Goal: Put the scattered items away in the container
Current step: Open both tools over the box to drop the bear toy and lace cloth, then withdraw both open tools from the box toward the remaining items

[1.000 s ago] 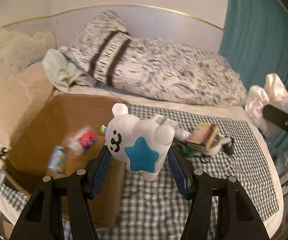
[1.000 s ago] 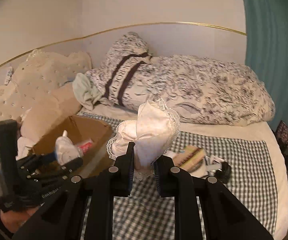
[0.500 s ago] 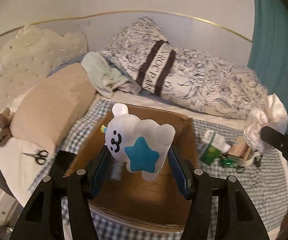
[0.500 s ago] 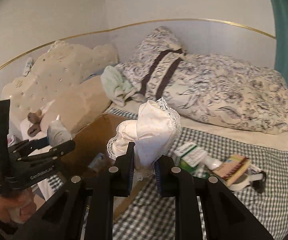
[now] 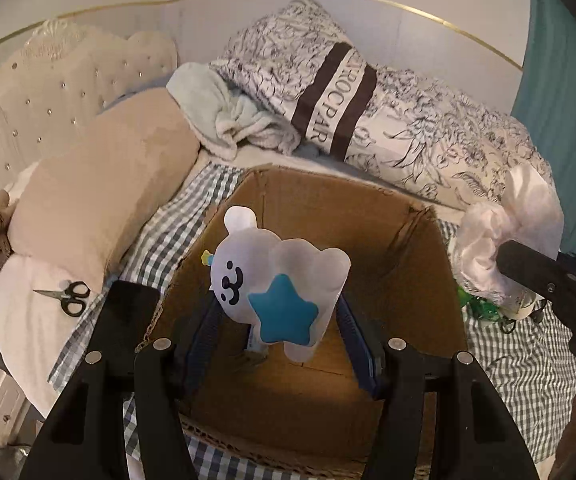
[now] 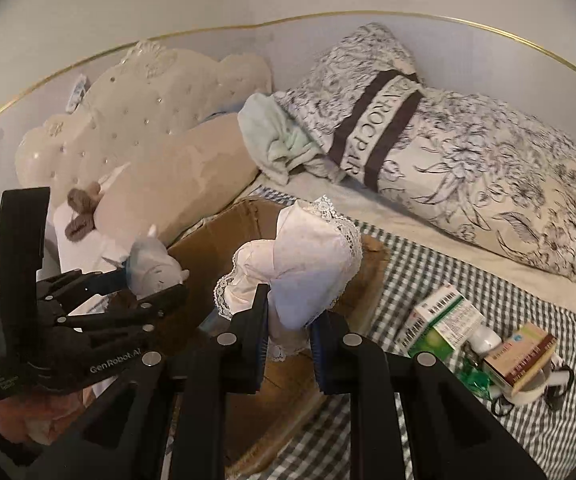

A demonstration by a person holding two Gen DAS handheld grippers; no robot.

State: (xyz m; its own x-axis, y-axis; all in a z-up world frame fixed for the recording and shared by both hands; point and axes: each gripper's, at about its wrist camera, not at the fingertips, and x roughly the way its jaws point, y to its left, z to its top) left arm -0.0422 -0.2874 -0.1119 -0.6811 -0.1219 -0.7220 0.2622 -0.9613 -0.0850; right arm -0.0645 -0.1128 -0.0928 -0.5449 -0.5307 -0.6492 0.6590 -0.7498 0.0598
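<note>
My left gripper (image 5: 278, 326) is shut on a white bear toy (image 5: 276, 276) with a blue star, held over the open cardboard box (image 5: 327, 200) on the bed. My right gripper (image 6: 289, 326) is shut on a white lace-trimmed cloth (image 6: 307, 264), held above the box's right edge (image 6: 248, 216). The cloth also shows at the right in the left wrist view (image 5: 507, 224). The left gripper with the toy (image 6: 152, 264) shows at the left in the right wrist view. Something blue lies in the box behind the toy, mostly hidden.
A green-white medicine box (image 6: 439, 320), a small bottle (image 6: 483, 336), a book-like box (image 6: 519, 356) and cords lie on the checked blanket (image 6: 427, 400) right of the box. Scissors (image 5: 66, 296) lie at the left. Pillows (image 5: 407, 120) and a beige cushion (image 5: 96, 192) line the back.
Both grippers have moved left with their loads. The left gripper with the bear now hangs over the middle of the box; the cloth has come closer to the box.
</note>
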